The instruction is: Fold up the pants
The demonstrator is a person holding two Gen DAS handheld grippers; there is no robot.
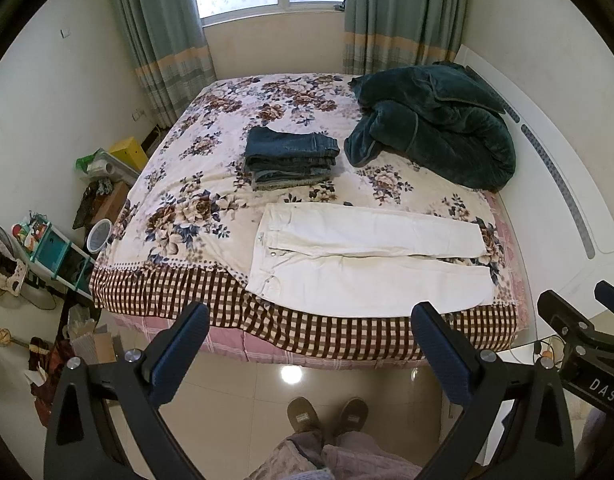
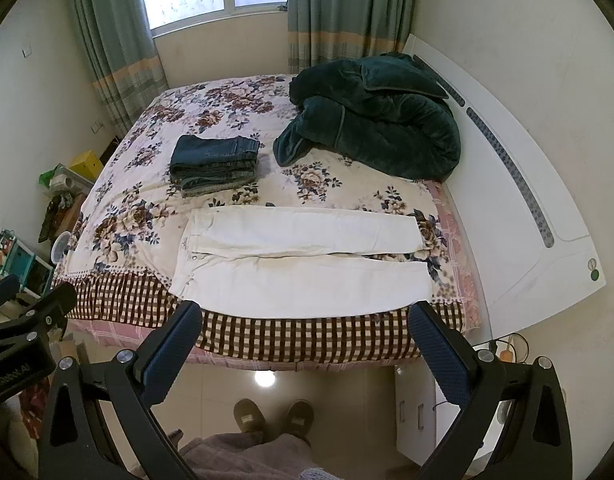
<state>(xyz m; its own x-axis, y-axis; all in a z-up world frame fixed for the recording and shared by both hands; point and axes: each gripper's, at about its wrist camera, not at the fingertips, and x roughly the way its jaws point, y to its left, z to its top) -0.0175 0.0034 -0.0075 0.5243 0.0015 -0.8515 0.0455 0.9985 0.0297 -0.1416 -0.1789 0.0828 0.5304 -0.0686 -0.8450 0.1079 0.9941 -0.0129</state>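
A bed (image 1: 167, 288) covered by a floral and checked sheet is seen from its near edge, with nothing yet gripped, so the task is judged to be at its very start. At about nine o'clock from the centre of the left wrist view, clutter on the floor is noted but plays no part. Toward eleven o'clock of the white pants (image 1: 367, 258) a stack of folded jeans (image 1: 291, 158) is found, well apart from them. The white pants are laid flat near the bed's front edge, waistband at nine o'clock and leg cuffs at three o'clock, the two legs lying side by side with a narrow gap between. A dark green quilt (image 1: 435, 124) is bunched at about one o'clock. The left gripper (image 1: 311, 352) is held short of the bed with its fingers spread wide and empty; the right gripper (image 2: 307, 348) is likewise held wide and empty. For the next move, the near leg would probably have to be pinched at waist and cuff together and carried toward twelve o'clock over the far leg, edges kept aligned.
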